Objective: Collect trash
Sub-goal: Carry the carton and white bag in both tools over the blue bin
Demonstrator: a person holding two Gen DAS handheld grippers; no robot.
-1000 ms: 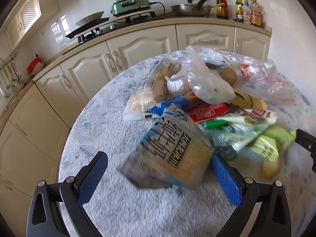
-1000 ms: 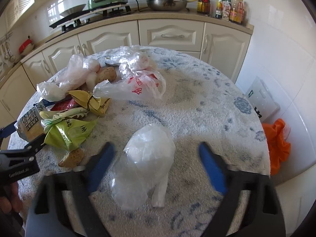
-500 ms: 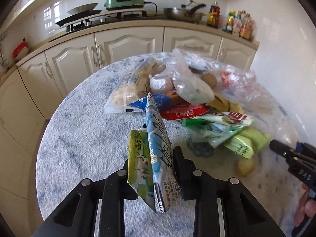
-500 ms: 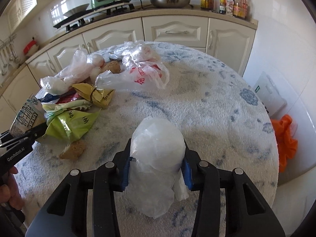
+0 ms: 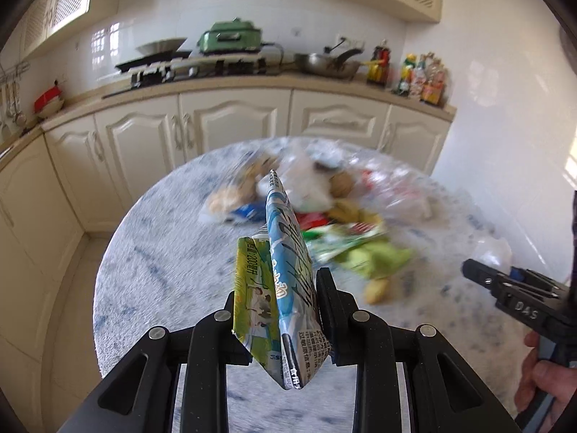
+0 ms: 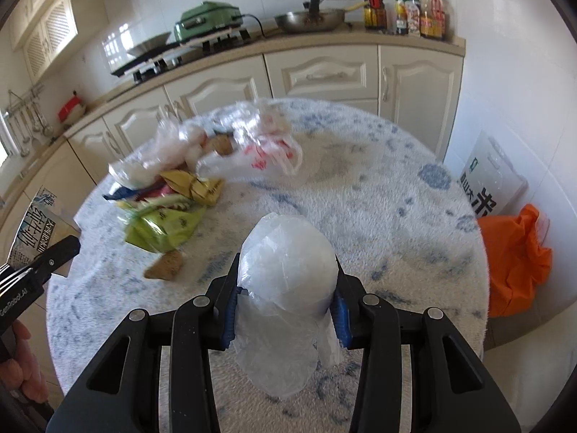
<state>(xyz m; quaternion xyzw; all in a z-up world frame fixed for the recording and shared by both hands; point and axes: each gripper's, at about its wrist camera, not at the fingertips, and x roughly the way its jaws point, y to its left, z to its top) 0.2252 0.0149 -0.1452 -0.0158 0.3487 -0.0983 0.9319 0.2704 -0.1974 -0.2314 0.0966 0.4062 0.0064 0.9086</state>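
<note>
My left gripper [image 5: 279, 306] is shut on a flattened milk carton [image 5: 285, 281], blue-white with a green side, held well above the round table [image 5: 151, 270]. My right gripper [image 6: 286, 296] is shut on a crumpled clear plastic bag [image 6: 286, 274], also lifted off the table [image 6: 396, 216]. A heap of trash [image 6: 180, 187] lies on the table's far left: snack wrappers, plastic bags, a green packet [image 6: 162, 227] and a brown scrap [image 6: 164, 270]. The heap [image 5: 324, 209] is blurred in the left wrist view. The left gripper with the carton [image 6: 32, 231] shows at the right view's left edge.
Kitchen cabinets [image 6: 324, 75] and a counter with a stove, green cooker [image 6: 205, 18], pan and bottles run behind the table. An orange bag [image 6: 512, 259] and a clear container [image 6: 490, 187] stand on the floor to the right of the table.
Both grippers closed from open, the left on the carton and the right on the plastic bag, and both have lifted their loads up and back from the table.
</note>
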